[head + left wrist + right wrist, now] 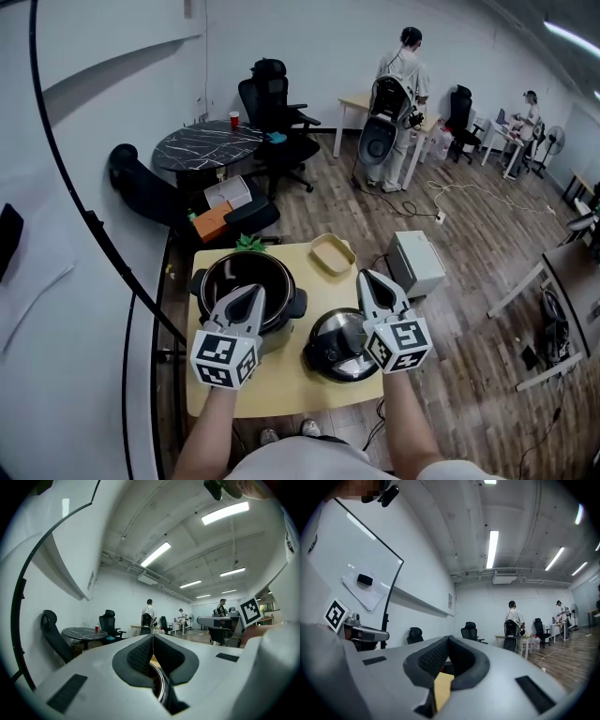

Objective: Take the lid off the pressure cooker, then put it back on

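Beside cooker (248, 272), lid (339, 349) lies apparently flat.

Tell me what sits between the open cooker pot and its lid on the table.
Nothing. In the head view, only a strip of bare table separates the pot from the lid.

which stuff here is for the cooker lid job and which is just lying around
For the job:
- cooker, open
- lid, lying on the table beside it
- left tongs and right tongs, both shut and empty

Just lying about:
- tray
- green thing at the table's far edge
- white box on the floor
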The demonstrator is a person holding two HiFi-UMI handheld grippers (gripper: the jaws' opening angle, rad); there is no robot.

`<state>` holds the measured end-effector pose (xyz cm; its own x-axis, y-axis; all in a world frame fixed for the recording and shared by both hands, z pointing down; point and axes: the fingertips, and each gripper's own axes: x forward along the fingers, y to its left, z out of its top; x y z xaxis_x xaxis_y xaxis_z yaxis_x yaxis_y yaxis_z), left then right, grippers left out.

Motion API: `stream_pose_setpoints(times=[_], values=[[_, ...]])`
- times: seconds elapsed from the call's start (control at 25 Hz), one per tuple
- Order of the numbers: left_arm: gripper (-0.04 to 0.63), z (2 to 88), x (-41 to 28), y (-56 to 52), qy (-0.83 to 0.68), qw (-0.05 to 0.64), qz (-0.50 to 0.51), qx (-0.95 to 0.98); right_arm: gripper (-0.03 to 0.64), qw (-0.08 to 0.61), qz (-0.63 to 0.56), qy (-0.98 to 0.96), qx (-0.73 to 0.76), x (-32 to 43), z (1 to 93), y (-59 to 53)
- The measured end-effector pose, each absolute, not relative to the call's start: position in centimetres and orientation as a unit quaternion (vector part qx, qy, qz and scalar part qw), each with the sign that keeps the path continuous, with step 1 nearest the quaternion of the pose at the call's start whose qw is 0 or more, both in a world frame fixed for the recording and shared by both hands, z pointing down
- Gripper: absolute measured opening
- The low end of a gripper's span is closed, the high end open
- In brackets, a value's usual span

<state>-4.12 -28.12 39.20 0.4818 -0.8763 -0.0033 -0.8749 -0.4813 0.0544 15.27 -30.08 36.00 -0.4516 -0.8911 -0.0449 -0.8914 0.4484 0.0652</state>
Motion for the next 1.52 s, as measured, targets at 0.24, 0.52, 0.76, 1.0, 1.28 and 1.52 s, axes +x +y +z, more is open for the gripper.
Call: stream_pose_setpoints(times=[0.24, 0.52, 0.76, 1.0, 1.28, 1.52], values=[[0.014, 39.5, -4.1, -28.4, -0.509, 0.024, -0.012, 0.860, 0.030, 0.003, 0.034, 0.851, -0.524, 15.4, 36.4, -30.5], [0.014, 39.6, -4.0, -28.2, -0.508, 0.027, -0.010, 0.861, 0.263, -0.006, 0.038, 0.856, -0.516, 14.9, 36.5, -30.6], [0.014, 40.0, -3.7, -28.2, -0.508, 0.029, -0.009, 0.861, 0.358, -0.028, 0.024, 0.855, -0.518, 15.1, 38.1, -31.1], [0.014, 40.5, -3.6, -28.2, -0.510, 0.034, -0.006, 0.860, 0.356, -0.092, -0.005, 0.847, -0.523, 15.7, 42.4, -32.1], [0.014, 41.2, -3.5, -28.2, -0.511, 0.040, -0.002, 0.859, 0.350, -0.191, -0.071, 0.833, -0.515, 16.4, 52.0, -33.3], [0.014, 41.5, -3.6, -28.2, -0.512, 0.041, 0.002, 0.858, 0.348, -0.246, -0.147, 0.807, -0.517, 17.9, 59.9, -32.9]])
